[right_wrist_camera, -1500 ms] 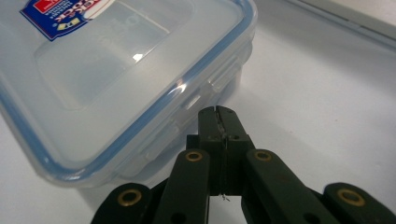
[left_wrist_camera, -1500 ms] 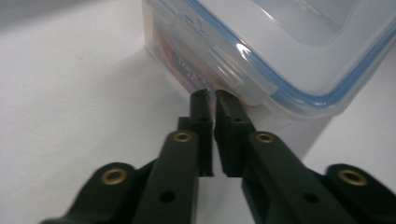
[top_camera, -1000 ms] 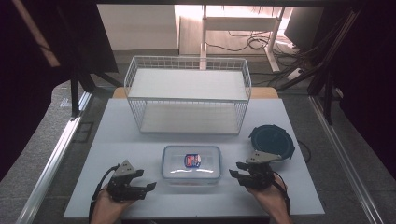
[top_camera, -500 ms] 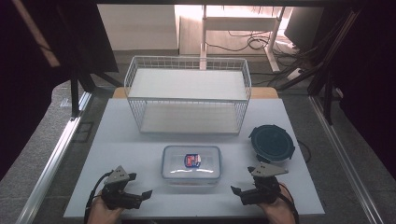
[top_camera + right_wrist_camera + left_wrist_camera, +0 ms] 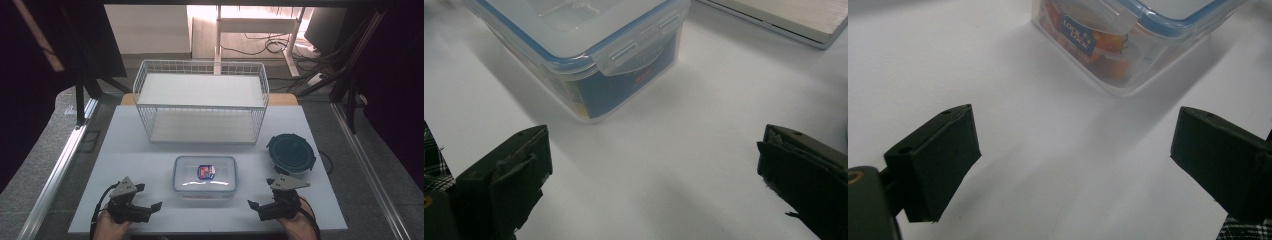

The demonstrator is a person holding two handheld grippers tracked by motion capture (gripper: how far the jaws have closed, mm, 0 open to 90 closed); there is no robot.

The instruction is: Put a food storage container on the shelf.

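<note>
So on the far left, the left gripper [image 5: 150, 207] sits low at the near edge of the white table [image 5: 130, 150], held in a hand [image 5: 107, 227] coming in from the bottom. Its 2 jaws have just been opening and now stand wide apart with nothing between them, just bare tabletop. From the left gripper view you can see the corner of the container beyond the jaws, well clear of both pads.

Moving to the middle, the clear plastic container [image 5: 205, 175] sits flat on the table between the 2 grippers, touching neither. It has a blue-rimmed lid [image 5: 574, 25] snapped on, and a red and blue label on top. There's something orange inside through the wall, food maybe, but it's too blurry to say what.

Behind it stands a white wire basket [image 5: 200, 80], upright, apart from the container.

Further right, a round dark lid or dish [image 5: 291, 152] lies flat near the table's right side, just past the right gripper.

Then the right gripper [image 5: 255, 207], also at the near edge, jaws just been opening too and now spread wide, gripping nothing. Both claws point inward toward the container.
</note>
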